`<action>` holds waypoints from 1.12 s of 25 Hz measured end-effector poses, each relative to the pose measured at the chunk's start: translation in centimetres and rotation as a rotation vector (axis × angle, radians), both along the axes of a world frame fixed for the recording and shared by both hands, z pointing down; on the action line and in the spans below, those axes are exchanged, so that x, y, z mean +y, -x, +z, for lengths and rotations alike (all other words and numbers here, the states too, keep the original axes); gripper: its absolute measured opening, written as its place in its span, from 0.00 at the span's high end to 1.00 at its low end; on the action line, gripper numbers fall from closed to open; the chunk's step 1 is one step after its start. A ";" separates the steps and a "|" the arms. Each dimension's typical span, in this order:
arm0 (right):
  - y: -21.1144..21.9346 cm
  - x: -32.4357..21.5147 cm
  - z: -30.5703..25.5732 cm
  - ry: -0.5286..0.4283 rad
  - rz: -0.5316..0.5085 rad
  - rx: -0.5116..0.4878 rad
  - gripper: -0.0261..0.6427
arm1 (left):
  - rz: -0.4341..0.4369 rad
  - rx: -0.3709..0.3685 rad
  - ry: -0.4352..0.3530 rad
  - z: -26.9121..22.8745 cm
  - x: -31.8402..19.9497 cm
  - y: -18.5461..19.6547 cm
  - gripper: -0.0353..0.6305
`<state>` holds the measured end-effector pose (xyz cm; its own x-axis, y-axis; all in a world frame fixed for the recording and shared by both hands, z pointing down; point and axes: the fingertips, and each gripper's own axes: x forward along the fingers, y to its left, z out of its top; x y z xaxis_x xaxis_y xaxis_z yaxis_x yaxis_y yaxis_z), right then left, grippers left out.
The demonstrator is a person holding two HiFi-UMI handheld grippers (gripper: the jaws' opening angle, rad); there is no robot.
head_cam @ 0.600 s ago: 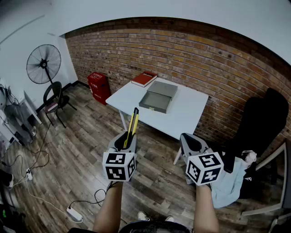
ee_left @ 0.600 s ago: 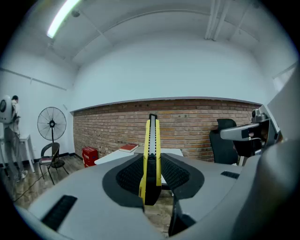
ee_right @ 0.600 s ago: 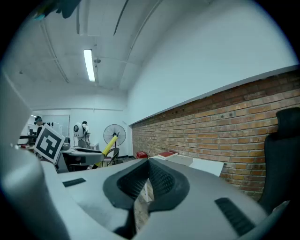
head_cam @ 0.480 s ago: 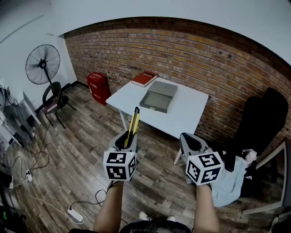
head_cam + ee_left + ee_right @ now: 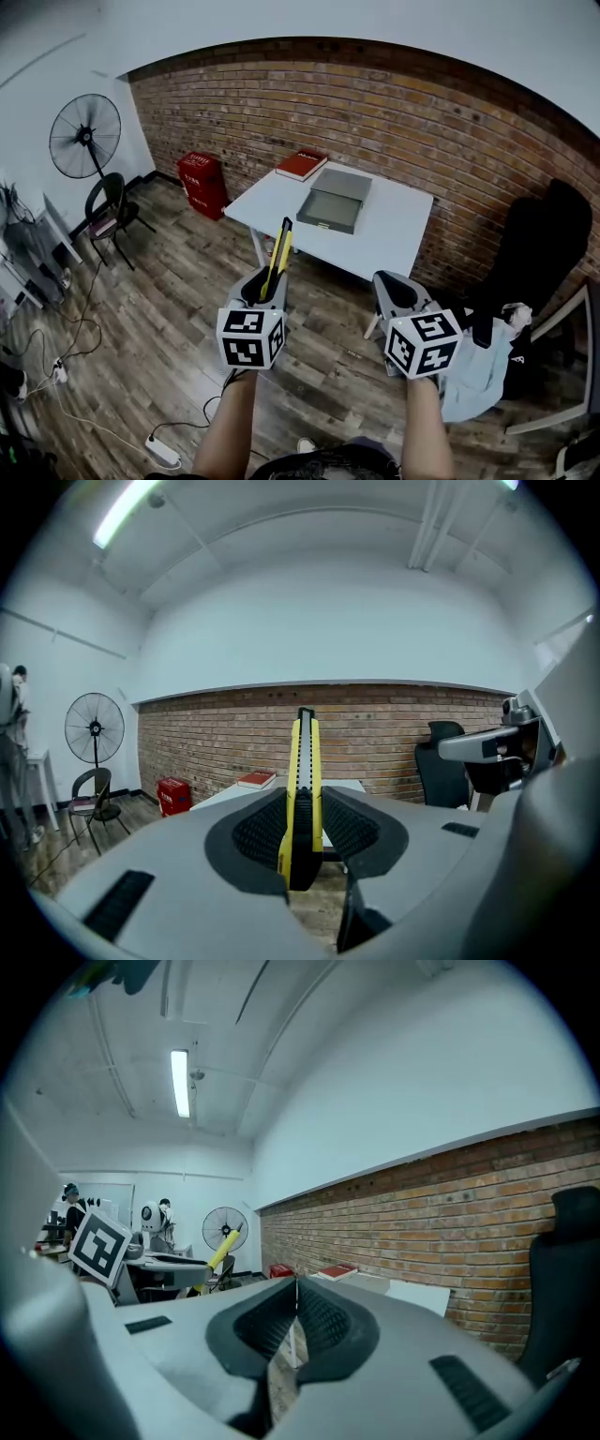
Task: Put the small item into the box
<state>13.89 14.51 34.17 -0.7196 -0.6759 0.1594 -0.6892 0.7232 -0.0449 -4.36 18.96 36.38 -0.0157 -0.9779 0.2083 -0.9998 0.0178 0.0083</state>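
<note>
Since earlier frames: table point(image 5: 394, 239) and box point(image 5: 323, 223) slide slightly right in head view, and the fan point(image 5: 84, 136) drifts toward the left edge. Your two grippers sit a touch lower in the frame, side by side as before.

L: your left gripper point(image 5: 262, 286) is clamped on the yellow utility knife point(image 5: 302, 789). The pads press both flat sides, and the knife body sticks up and fwd past the jaw tips. Jaws are only as far apart as the knife is thick.

R: your right gripper point(image 5: 398, 291) has its jaw tips meeting, nothing between them.

Knife is in the air over the wood floor, well apart from the box. The grey box lies open around mid-table, toward the far edge, just beside the red book point(image 5: 301, 165) at the far corner by the brick wall point(image 5: 394, 103).
</note>
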 end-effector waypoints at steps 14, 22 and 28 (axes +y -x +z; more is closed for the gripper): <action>3.3 -3.3 1.1 0.013 -0.002 0.000 0.93 | -0.005 -0.007 0.010 0.9 -2.9 3.4 0.75; 4.5 -8.8 1.9 0.012 -0.023 -0.005 0.93 | -0.022 -0.016 0.017 1.7 -8.1 4.6 0.75; 4.5 -14.8 2.0 0.012 -0.035 -0.012 0.93 | -0.038 -0.028 0.026 1.8 -13.6 4.8 0.75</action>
<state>9.34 -0.29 36.14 -0.7444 -0.6486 0.1588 -0.6632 0.7459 -0.0621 -9.18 5.33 38.17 -0.0592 -0.9709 0.2322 -0.9982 0.0558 -0.0211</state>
